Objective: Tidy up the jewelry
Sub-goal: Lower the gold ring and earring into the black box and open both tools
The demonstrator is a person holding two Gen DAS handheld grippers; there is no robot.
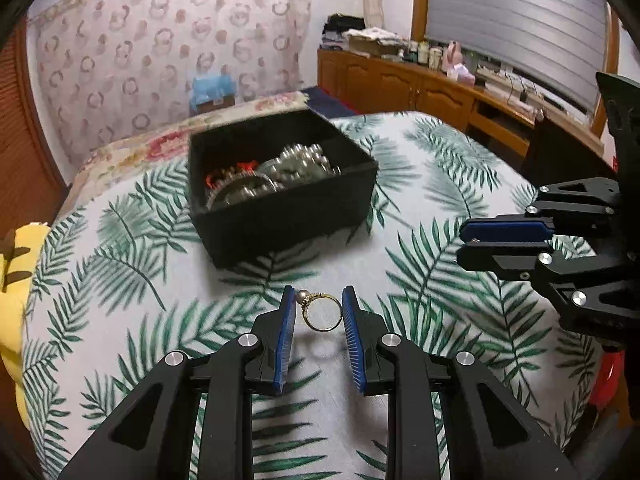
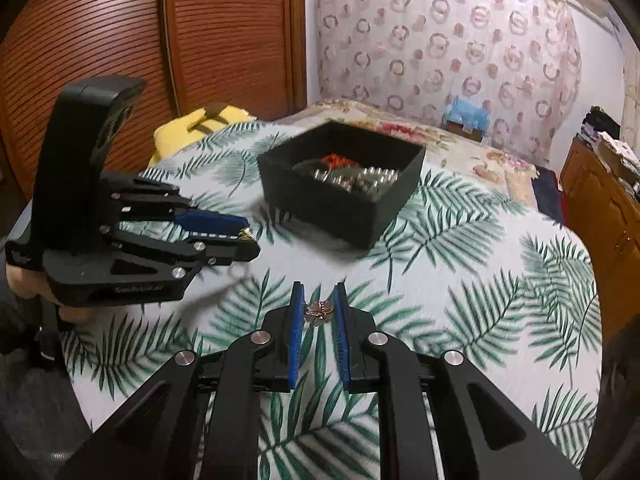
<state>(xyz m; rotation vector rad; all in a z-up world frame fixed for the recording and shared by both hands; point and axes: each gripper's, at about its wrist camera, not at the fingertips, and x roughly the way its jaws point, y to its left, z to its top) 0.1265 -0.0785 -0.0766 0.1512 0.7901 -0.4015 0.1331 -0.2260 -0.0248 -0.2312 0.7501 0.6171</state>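
Left claw (image 1: 319,307): pinching gold pearl ring (image 1: 320,312). Right claw (image 2: 319,305): pinching flower-shaped piece (image 2: 319,312). Black jewelry box (image 1: 280,196): ahead of both, on bed. Risk: thin, edgewise grips; either piece may slip onto the bedspread (image 1: 420,208).

We note both tools: the left tool (image 1: 318,312) and right tool (image 2: 318,308) share black angular linkages, silver round screws, and ribbed blue pads (image 1: 286,344).
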